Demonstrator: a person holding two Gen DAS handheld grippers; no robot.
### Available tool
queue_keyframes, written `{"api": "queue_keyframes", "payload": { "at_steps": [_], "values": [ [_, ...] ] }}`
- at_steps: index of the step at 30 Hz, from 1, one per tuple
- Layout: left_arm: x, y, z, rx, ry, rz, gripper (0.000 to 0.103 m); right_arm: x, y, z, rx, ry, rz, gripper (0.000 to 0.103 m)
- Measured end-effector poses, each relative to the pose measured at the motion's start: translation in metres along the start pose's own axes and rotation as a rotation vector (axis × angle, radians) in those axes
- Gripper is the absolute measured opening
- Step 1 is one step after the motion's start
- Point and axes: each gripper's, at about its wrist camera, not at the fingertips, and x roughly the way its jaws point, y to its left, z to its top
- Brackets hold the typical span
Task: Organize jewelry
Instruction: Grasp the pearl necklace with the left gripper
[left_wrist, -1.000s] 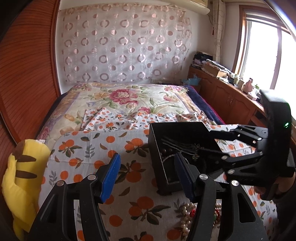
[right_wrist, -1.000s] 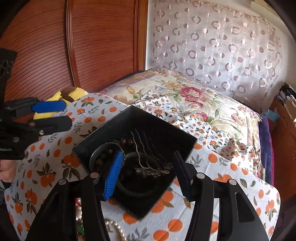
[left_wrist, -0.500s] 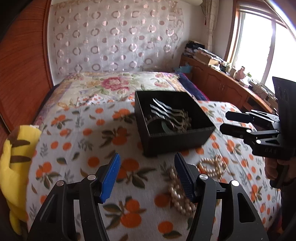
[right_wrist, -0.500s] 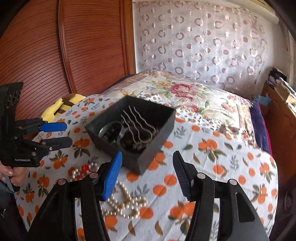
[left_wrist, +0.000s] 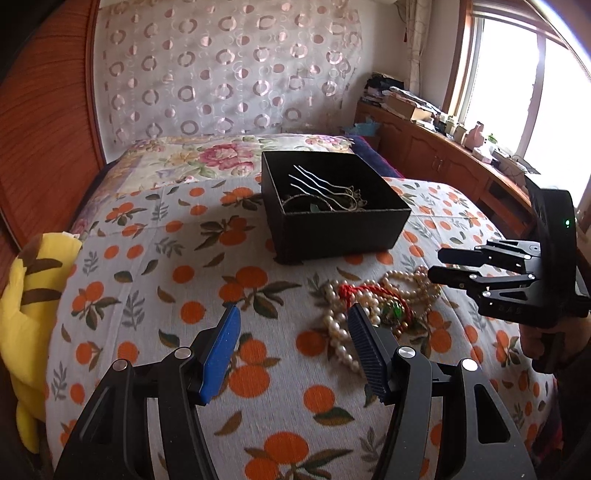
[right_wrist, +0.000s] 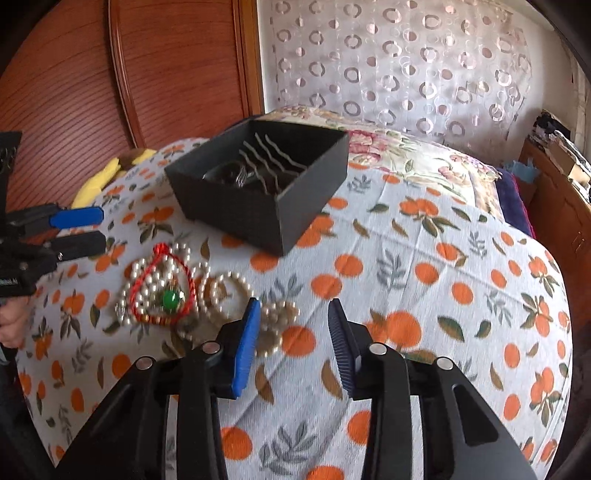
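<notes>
A black box (left_wrist: 332, 225) (right_wrist: 258, 218) sits on the orange-print cloth and holds wavy silver hairpins (left_wrist: 321, 188) and a dark bangle. In front of it lies a tangle of pearl strands (left_wrist: 340, 332) (right_wrist: 221, 288) with a red cord necklace (right_wrist: 162, 291) bearing a green bead (right_wrist: 170, 297). My left gripper (left_wrist: 293, 347) is open and empty, just left of the pile. My right gripper (right_wrist: 293, 339) is open and empty, just right of the pile; it also shows in the left wrist view (left_wrist: 439, 264).
A yellow plush toy (left_wrist: 29, 306) lies at the cloth's left edge. A floral bedspread (left_wrist: 207, 155) stretches behind the box. A wooden wall (right_wrist: 92, 92) stands left, wooden cabinets (left_wrist: 436, 158) with clutter run under the window on the right.
Both grippers have pulled back and lowered from over the box. The jewelry pile in front of the box now lies between them. Both stay open.
</notes>
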Motion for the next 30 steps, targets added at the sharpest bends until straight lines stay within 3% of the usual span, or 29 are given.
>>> {"api": "queue_keyframes", "payload": {
  "at_steps": [4, 8, 10, 21, 30],
  "values": [
    [-0.003, -0.002, -0.006, 0.002, -0.002, 0.0, 0.058, 0.003, 0.002, -0.009, -0.009, 0.029, -0.023, 0.031],
    [-0.007, -0.004, -0.013, 0.004, -0.006, 0.004, 0.058, 0.002, -0.002, -0.01, 0.008, 0.03, -0.066, 0.009],
    [-0.011, -0.006, -0.019, 0.004, -0.006, 0.003, 0.058, 0.0, -0.006, -0.012, 0.026, 0.032, -0.058, 0.007],
    [-0.017, -0.01, -0.023, 0.021, 0.013, 0.002, 0.058, -0.003, -0.013, -0.014, 0.055, 0.037, -0.05, 0.007],
    [0.008, -0.012, -0.008, -0.004, 0.055, -0.062, 0.057, -0.001, -0.009, -0.014, 0.034, 0.025, -0.062, 0.01]
  ]
}}
